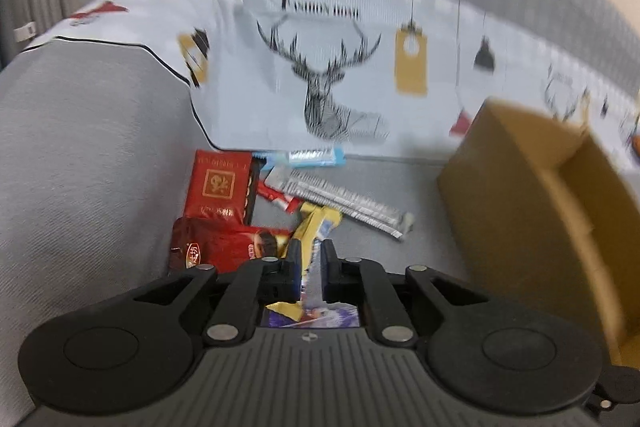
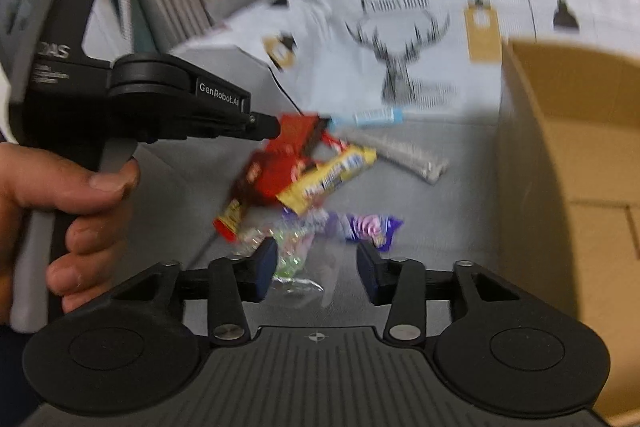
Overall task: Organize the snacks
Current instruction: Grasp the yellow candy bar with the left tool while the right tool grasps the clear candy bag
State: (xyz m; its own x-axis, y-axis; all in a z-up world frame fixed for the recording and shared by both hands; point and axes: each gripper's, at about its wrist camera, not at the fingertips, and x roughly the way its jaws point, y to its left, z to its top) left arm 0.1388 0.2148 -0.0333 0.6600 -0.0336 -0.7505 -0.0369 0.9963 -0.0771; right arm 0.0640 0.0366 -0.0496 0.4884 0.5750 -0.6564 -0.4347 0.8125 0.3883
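Observation:
My left gripper (image 1: 311, 255) is shut on a yellow snack packet (image 1: 316, 223), held above a pile of snacks on a grey sofa seat. The right wrist view shows that packet (image 2: 328, 177) hanging from the left gripper (image 2: 276, 127). The pile holds a red packet (image 1: 218, 185), a dark red pouch (image 1: 224, 245), silver wrappers (image 1: 344, 201) and a blue bar (image 1: 316, 157). My right gripper (image 2: 316, 267) is open above a clear wrapper (image 2: 288, 247) and a purple wrapper (image 2: 372, 227). An open cardboard box (image 2: 568, 155) stands on the right; it also shows in the left wrist view (image 1: 532, 195).
A cushion with a deer print (image 1: 328, 79) leans on the sofa back behind the pile. A grey armrest (image 1: 88, 155) rises to the left. A hand (image 2: 76, 195) holds the left gripper's handle. Both views are blurred.

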